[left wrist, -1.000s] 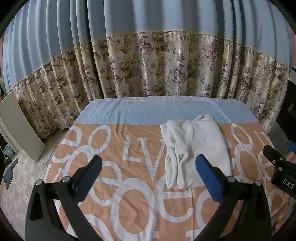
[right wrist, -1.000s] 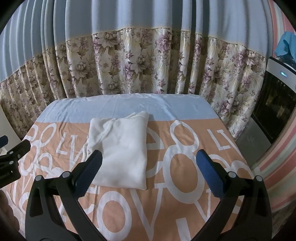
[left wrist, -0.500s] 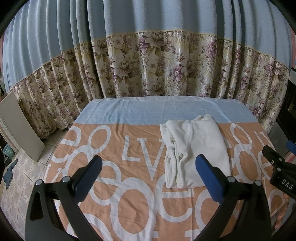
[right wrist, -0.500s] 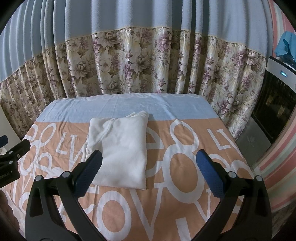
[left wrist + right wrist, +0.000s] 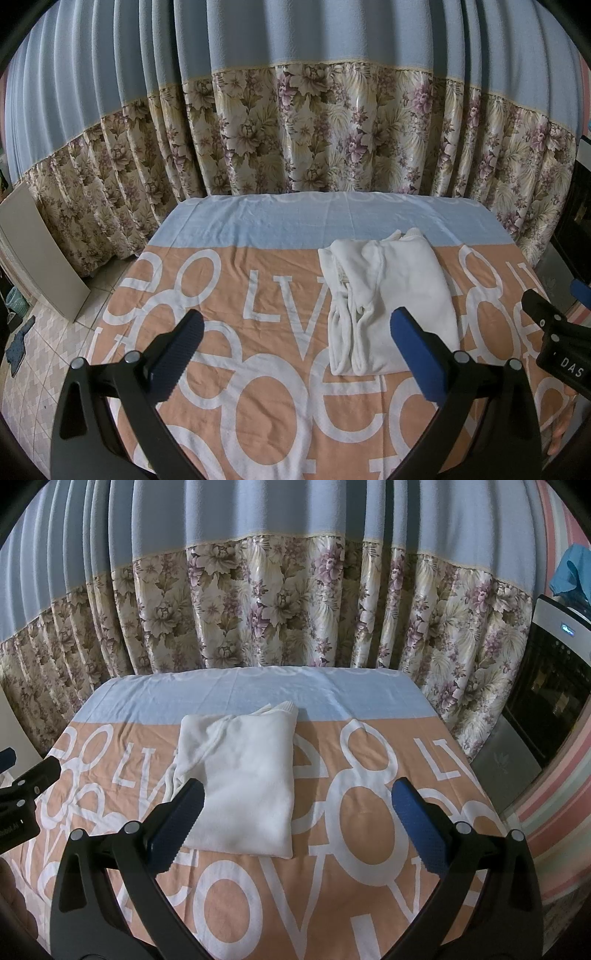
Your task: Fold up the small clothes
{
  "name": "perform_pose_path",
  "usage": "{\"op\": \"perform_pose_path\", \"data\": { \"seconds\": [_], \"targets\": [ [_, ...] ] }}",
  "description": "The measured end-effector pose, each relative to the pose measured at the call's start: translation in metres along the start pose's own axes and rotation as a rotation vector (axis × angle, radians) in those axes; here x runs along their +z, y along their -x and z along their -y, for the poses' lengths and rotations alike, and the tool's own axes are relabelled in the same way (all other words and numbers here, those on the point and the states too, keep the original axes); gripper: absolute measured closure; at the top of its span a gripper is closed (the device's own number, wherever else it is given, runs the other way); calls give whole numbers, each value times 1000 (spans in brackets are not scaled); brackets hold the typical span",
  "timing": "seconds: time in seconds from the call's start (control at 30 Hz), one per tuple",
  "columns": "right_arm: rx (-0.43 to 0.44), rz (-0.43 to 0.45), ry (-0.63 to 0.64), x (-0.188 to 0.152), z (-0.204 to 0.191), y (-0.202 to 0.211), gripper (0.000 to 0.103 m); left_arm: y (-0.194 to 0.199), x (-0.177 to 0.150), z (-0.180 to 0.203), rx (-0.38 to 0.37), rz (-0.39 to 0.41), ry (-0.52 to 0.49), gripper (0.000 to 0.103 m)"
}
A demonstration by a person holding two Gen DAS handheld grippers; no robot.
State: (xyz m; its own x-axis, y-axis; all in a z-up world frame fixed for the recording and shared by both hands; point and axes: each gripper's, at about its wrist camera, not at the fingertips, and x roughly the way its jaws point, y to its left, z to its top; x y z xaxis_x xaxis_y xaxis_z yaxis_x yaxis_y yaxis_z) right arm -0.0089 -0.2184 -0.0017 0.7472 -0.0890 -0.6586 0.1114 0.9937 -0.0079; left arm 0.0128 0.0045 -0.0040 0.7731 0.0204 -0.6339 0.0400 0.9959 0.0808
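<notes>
White knit garment [image 5: 243,779] folded into a compact rectangle on the table [image 5: 369,812] | left tool [image 5: 295,345] wide, empty | right tool [image 5: 297,823] wide, empty | both held clear, fold apparently finished

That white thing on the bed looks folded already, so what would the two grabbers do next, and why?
Probably nothing more than draw back: the white garment lies folded in a compact rectangle on the bedspread, and both the left gripper and right gripper hover open, apart from it.
</notes>
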Motion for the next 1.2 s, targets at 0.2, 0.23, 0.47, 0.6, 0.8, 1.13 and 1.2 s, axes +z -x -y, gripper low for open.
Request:
{"op": "perform_pose_path", "data": {
  "seconds": [0.2,0.23,0.47,0.6,0.8,1.13,1.2],
  "targets": [
    [-2,2,-2,0,-2,0,3,0,0,1,1,0,0,2],
    [-2,3,-1,1,-2,0,3,0,0,1,1,1,-1,2],
    [-2,1,0,1,-2,0,3,1,2,2,-6,-2,-5,2],
    [-3,1,0,1,-3,0,3,2,4,1,-45,-8,-6,2],
    [-2,-1,1,1,-3,-2,3,4,5,1,-24,-2,-13,2],
    [-1,-3,4,1,-2,-3,3,7,3,1,-5,14,-19,2],
    [-1,-2,3,2,-2,-4,3,7,2,-1,-3,11,-13,2]
  ]
}}
